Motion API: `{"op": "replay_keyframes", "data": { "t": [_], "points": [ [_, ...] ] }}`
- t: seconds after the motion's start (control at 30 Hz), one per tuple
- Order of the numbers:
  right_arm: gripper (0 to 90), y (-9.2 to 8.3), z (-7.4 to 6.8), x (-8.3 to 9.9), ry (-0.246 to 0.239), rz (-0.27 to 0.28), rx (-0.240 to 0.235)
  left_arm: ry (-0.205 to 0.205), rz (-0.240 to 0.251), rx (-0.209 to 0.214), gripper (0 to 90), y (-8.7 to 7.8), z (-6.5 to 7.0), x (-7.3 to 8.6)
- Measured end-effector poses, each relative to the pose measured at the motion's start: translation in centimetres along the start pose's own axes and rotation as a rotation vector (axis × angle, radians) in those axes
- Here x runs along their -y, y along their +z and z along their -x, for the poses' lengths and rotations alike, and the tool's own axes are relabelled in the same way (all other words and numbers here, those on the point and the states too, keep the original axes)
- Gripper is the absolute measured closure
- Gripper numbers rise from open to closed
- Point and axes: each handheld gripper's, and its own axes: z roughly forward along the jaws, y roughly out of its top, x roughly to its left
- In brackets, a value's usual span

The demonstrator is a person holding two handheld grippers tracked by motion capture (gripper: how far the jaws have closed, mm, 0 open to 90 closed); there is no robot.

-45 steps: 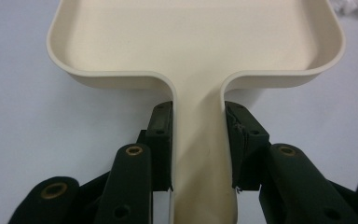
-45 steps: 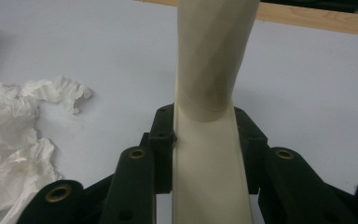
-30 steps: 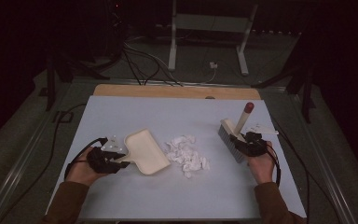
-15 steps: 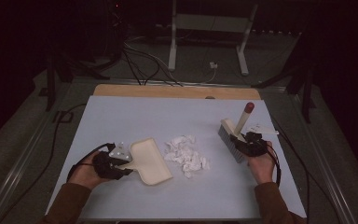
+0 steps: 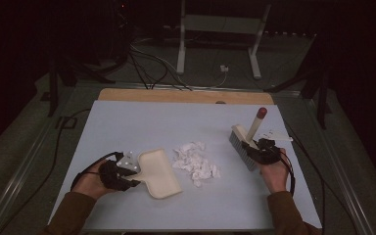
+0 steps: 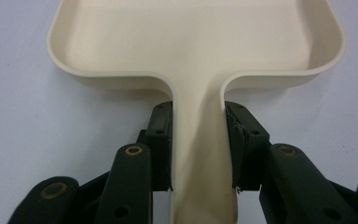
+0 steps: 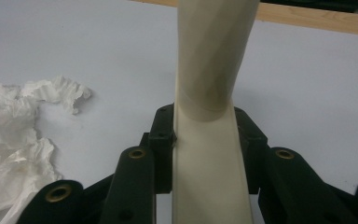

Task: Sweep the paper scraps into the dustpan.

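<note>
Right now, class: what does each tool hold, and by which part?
The left tool grips the dustpan by its handle; the right tool grips the brush by its handle.

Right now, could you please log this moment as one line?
left claw: shut on dustpan handle | right claw: shut on brush handle | crumpled paper: between them

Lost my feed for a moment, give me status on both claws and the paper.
Left claw shut on dustpan handle. Right claw shut on brush handle. Crumpled paper lies between them on the table. Nothing in the way.
</note>
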Motion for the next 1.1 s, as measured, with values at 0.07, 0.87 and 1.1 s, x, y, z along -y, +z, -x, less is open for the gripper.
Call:
{"op": "replay_keyframes", "data": {
  "t": [0.07, 0.87, 1.1],
  "points": [
    [67.0, 0.0, 0.0, 0.0, 0.000, 0.000, 0.000, 0.000, 0.002, 0.004, 66.4, 0.1, 0.0, -0.1],
    [67.0, 0.0, -0.1, 0.0, -0.002, 0.001, 0.002, 0.016, 0.012, 0.024, 66.3, 1.6, 0.0, -2.2],
    [67.0, 0.0, -0.1, 0.0, -0.005, 0.000, 0.003, 0.020, 0.016, 0.024, 66.3, 2.0, 0.1, -2.9]
  ]
}}
